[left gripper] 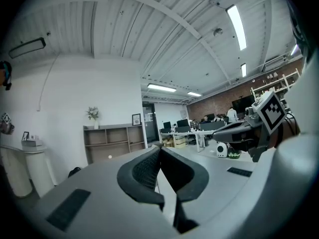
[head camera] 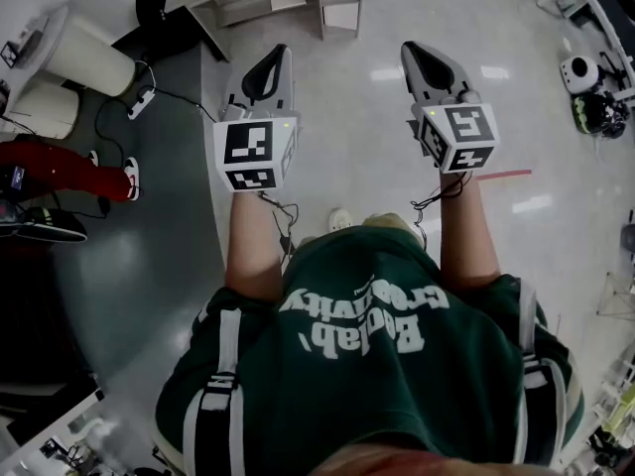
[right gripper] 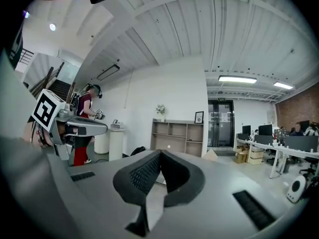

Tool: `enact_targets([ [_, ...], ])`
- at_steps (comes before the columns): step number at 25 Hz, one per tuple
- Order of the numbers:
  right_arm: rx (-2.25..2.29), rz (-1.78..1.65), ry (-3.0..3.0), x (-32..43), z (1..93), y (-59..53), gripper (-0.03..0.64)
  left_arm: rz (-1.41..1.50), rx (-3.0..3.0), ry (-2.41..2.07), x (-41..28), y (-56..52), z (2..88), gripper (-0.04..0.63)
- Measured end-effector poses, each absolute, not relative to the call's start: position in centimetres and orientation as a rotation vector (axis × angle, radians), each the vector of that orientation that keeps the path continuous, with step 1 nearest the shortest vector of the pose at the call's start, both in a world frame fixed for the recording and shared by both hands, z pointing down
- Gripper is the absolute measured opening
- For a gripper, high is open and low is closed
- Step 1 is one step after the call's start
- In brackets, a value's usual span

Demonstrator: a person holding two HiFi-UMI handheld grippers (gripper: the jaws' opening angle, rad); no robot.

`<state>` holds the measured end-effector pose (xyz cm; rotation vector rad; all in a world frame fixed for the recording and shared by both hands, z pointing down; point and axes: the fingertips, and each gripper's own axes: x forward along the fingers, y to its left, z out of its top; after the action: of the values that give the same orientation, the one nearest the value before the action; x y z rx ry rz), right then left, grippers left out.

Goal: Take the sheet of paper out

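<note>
- Holds the left gripper (left gripper: 159, 149) level, out in front of the body, jaws clenched tip to tip on nothing.
- Holds the right gripper (right gripper: 160, 153) the same way, near the left one, jaws pressed together and likewise empty.
- Stands over bare floor (head camera: 367, 117), with both grippers side by side and aimed roughly toward the shelf unit (right gripper: 177, 136) by the far wall.
- Finds no sheet of paper in any view: not on the floor below, not between either pair of jaws, not plainly on the shelf unit or on the desks (right gripper: 271, 151) off to the right.
- Leaves open, therefore, which way the sheet lies from the jaws and how its long edge runs; cannot tell from here.
- Gives neither hand a lead: about as far forward and as high as each other, so probably either could go once the sheet turns up.
- Calls, in all likelihood, for a turn or a walk toward wherever the sheet sits, then for parting one pair of jaws before any pinch on an edge.
- Shows another person (head camera: 60, 167) in red trousers off to the left, near two white cylinders (head camera: 84, 56), well apart from both grippers.
</note>
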<state>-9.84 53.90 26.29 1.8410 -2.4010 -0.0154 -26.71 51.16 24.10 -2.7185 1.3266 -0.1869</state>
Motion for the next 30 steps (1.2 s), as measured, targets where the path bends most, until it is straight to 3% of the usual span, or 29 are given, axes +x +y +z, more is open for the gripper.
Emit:
enact_targets([
  [16, 1.819, -0.038, -2.459, -11.8, 26.7, 54.1, 0.032, -0.189, -2.760, 1.258, -26.6, 50.7, 25.2, 0.018],
  [30, 1.842, -0.071, -2.461, -7.3, 26.6, 47.7, 0.032, -0.210, -2.752, 1.209, -21.3, 44.1, 25.4, 0.018],
])
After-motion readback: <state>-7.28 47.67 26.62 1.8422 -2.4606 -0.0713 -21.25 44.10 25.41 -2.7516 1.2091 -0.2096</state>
